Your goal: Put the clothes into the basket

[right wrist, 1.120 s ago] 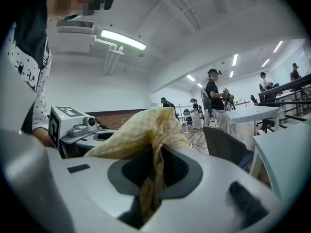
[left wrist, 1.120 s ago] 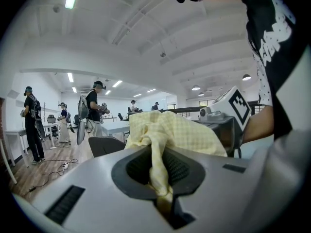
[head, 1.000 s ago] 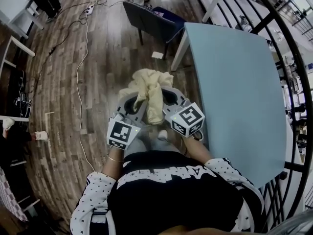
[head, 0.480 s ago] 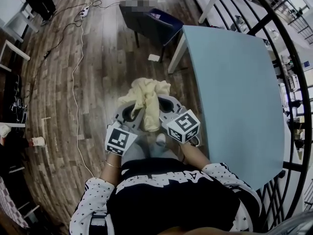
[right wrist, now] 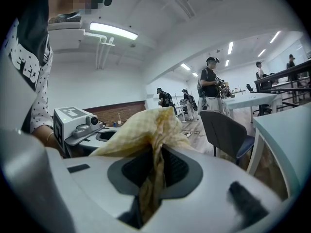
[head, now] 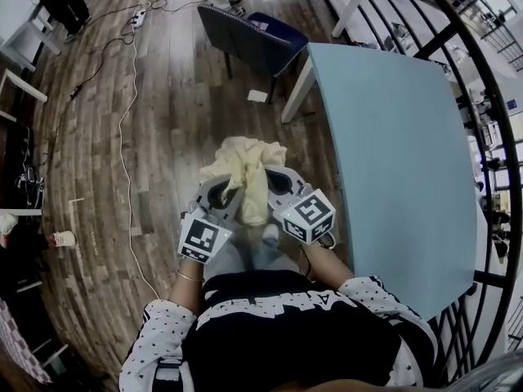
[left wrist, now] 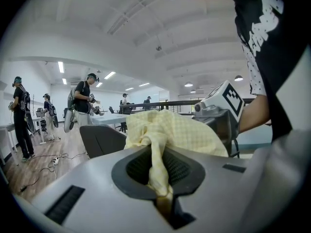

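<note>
Two grippers, one pale yellow checked cloth held at centre frame.
Just above the person's torso at lower centre, the left gripper and right gripper sit side by side, each clenched on a pinched fold of the cloth. The cloth bunches above their jaws, over the wood floor. A light blue table fills the right; a dark blue chair stands at upper centre.

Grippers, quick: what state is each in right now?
Left gripper: shut on the yellow cloth.
Right gripper: shut on the same cloth.
</note>
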`<state>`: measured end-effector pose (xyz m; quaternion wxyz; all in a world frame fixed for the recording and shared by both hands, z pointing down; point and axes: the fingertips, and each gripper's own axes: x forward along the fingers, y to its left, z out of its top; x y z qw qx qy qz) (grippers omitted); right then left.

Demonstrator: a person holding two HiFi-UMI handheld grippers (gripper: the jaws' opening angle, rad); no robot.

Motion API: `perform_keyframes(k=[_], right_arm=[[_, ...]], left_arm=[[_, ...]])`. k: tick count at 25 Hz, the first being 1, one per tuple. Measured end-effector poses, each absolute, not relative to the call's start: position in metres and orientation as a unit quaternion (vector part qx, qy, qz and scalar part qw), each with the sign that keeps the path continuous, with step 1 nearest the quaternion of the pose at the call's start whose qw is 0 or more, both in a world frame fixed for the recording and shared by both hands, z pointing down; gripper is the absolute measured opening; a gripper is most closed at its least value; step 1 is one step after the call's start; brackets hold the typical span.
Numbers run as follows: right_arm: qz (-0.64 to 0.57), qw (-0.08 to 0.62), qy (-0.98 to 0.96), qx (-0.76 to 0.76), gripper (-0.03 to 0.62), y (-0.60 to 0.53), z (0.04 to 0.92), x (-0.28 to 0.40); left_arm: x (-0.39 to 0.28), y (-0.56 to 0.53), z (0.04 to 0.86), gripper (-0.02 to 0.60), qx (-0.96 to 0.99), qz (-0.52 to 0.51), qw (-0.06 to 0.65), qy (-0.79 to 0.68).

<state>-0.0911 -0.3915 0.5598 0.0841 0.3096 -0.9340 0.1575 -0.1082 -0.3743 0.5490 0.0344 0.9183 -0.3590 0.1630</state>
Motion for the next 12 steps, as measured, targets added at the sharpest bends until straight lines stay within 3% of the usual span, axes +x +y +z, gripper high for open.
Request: perform_keyframes(k=[12], right_arm=[[0.180,0.102,-0.930,0.303,0.057,-0.396,0.589,-0.101]], left_arm=[[-0.119,-0.379,0.578,0.041,0.917,0.170,0.060,-0.356]])
